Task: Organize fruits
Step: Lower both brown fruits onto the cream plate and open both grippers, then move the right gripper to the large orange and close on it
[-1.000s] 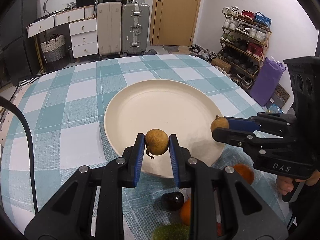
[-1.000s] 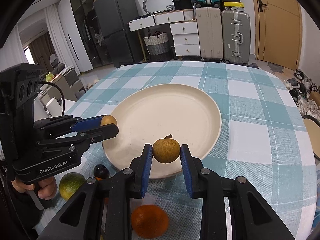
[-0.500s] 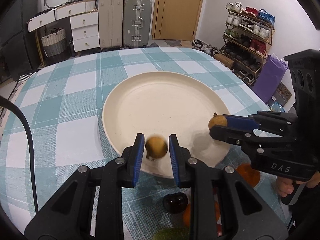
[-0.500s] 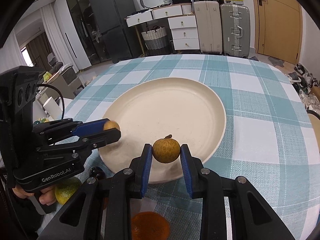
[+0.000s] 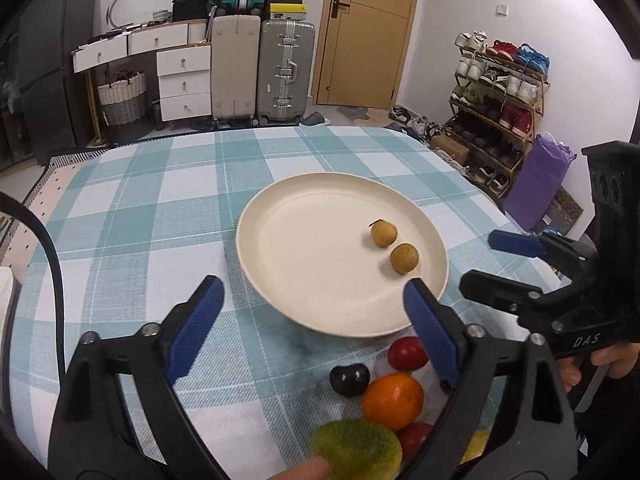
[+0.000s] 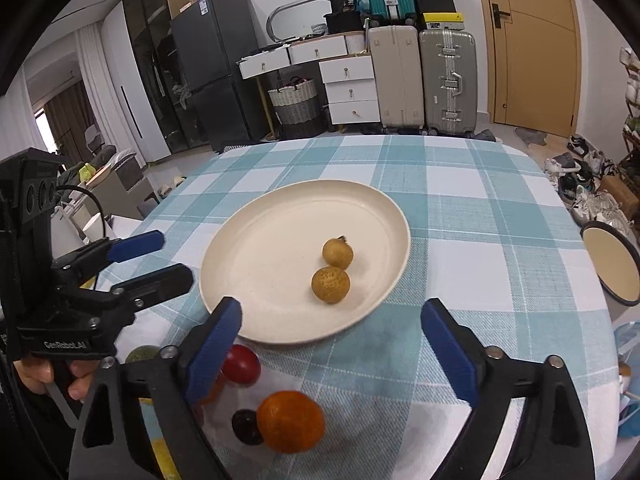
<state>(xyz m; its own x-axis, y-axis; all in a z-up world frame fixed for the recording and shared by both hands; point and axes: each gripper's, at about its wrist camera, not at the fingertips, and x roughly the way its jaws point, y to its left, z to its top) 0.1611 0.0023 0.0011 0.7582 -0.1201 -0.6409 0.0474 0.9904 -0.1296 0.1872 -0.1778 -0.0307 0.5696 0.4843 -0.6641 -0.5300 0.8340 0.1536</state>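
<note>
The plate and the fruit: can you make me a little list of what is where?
plate: cream, on the checked tablecloth
on plate: two small brown fruits, side by side
off plate, near edge: orange, red fruit, dark fruit, green fruit
left gripper: jaws opening, nothing between
right gripper: jaws opening, nothing between

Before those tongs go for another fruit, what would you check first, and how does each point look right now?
1. Both brown fruits resting in the plate: ok.
2. Left tongs opening, nothing between them: ok.
3. Right tongs opening, nothing between them: ok.
4. Free room on the plate: ok.
5. Orange and red fruit near on the cloth: ok.
6. Brown fruits settled, not rolling: cannot tell.
</note>
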